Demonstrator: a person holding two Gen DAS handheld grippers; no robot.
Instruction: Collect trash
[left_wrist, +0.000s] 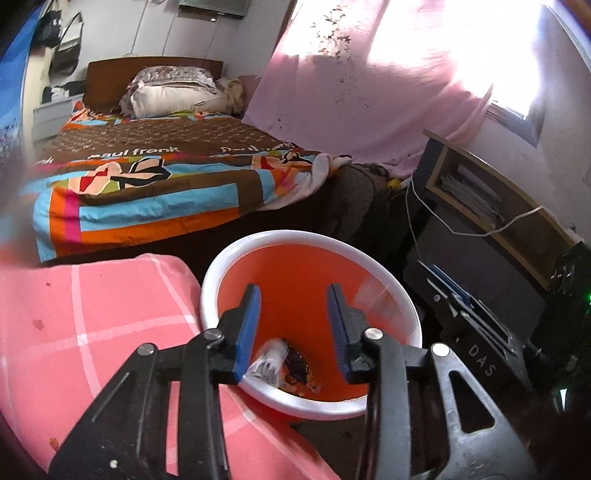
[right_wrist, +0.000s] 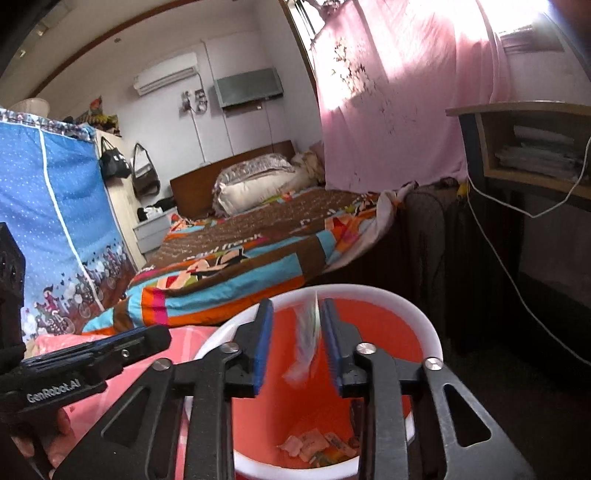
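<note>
Two grippers hang over an orange bin (left_wrist: 295, 280) with a white rim, which stands on the floor just beside a pink checked cover (left_wrist: 92, 314) and near the foot of a bed (left_wrist: 155, 177). Between the blue pads of the right gripper (right_wrist: 296, 345) is a pale, blurred wrapper (right_wrist: 306, 343), its long axis close to upright and its lower end toward the bin's mouth; the jaws stand partly apart and I cannot tell whether the right-hand pad touches it. By the left gripper (left_wrist: 293, 332), whose jaws are parted with clear space between the pads, a crumpled white-and-dark wrapper (left_wrist: 271, 360) sits low at the near rim, just beside the left pad, lying tilted. More scraps (right_wrist: 317, 446) lie flat on the bin's bottom. Both grippers point downward into the bin, the left at a steeper slant. From the right-hand view, the left gripper's black body reaches in from the left side, with fingers (right_wrist: 40, 439) of the person's hand beneath it.
</note>
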